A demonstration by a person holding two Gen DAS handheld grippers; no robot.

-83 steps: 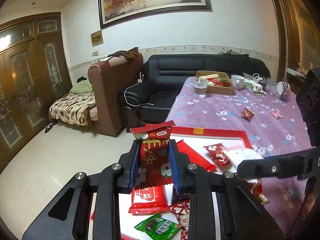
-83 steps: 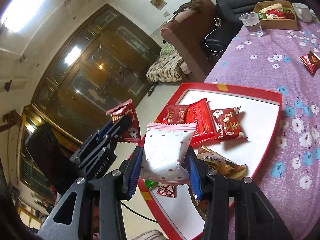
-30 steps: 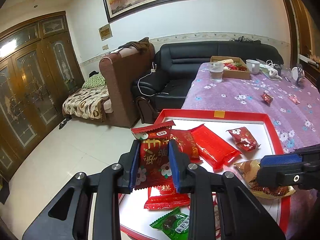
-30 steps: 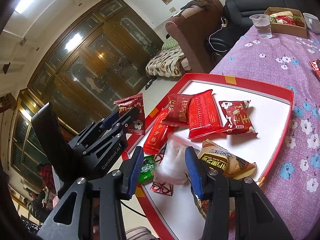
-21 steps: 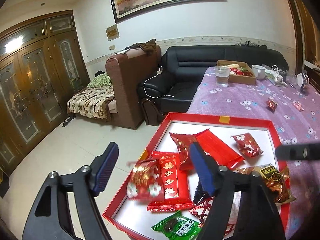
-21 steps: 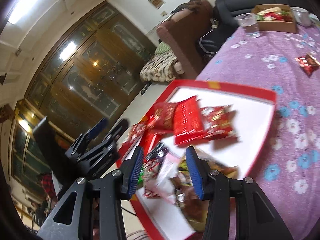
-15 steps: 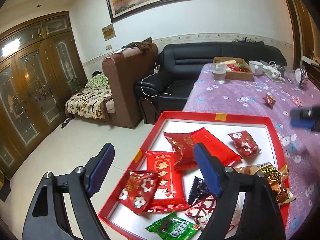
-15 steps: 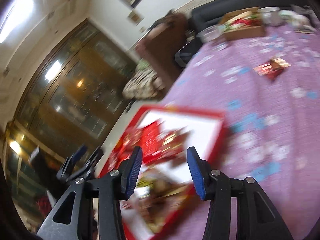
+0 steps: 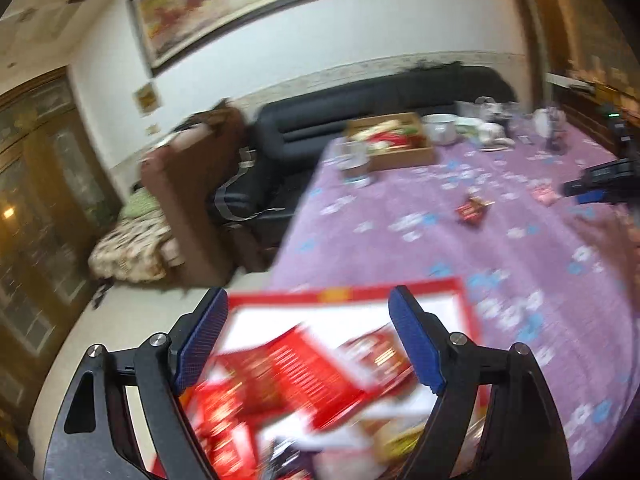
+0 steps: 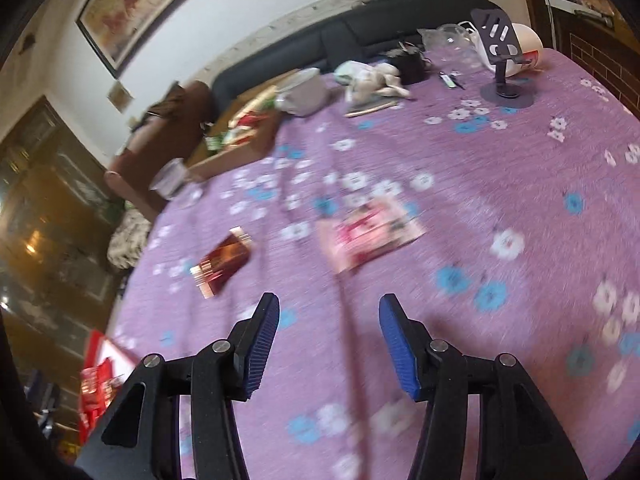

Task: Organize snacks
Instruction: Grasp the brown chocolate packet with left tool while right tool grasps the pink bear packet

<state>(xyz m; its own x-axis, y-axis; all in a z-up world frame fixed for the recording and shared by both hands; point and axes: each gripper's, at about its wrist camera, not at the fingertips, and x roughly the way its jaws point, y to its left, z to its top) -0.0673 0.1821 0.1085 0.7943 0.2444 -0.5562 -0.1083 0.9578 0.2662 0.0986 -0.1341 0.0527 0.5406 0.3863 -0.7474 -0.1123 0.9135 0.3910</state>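
Spreading wide over the red tray [image 9: 466,300], the left gripper [image 9: 310,342] holds nothing; its blue pads [image 9: 416,346] stand far apart above a blurred heap of red snack packets [image 9: 304,372] lying in the tray, too smeared to count. Only the left wrist view shows the heap this closely; the right wrist view catches just a corner of the tray [image 10: 94,354] at its lower left edge.

The right gripper [image 10: 328,342] is likewise parted and empty, hanging over bare purple flowered tablecloth [image 10: 500,184] and touching nothing. That view alone shows clearly the two loose snacks beyond its fingers: a dark red packet [image 10: 222,266] to the left and a pink packet [image 10: 370,236] just past the middle, lying apart from each other flat on the cloth. In the left wrist view the dark one [image 9: 472,211] is small and the pink one [image 9: 544,195] sits just beside the right gripper [image 9: 602,186].

Farther back stand a cardboard box [image 10: 240,136] of assorted items, one clear cup [image 10: 170,182] and a phone stand [image 10: 502,60]. Behind the table is a black sofa [image 9: 360,116].
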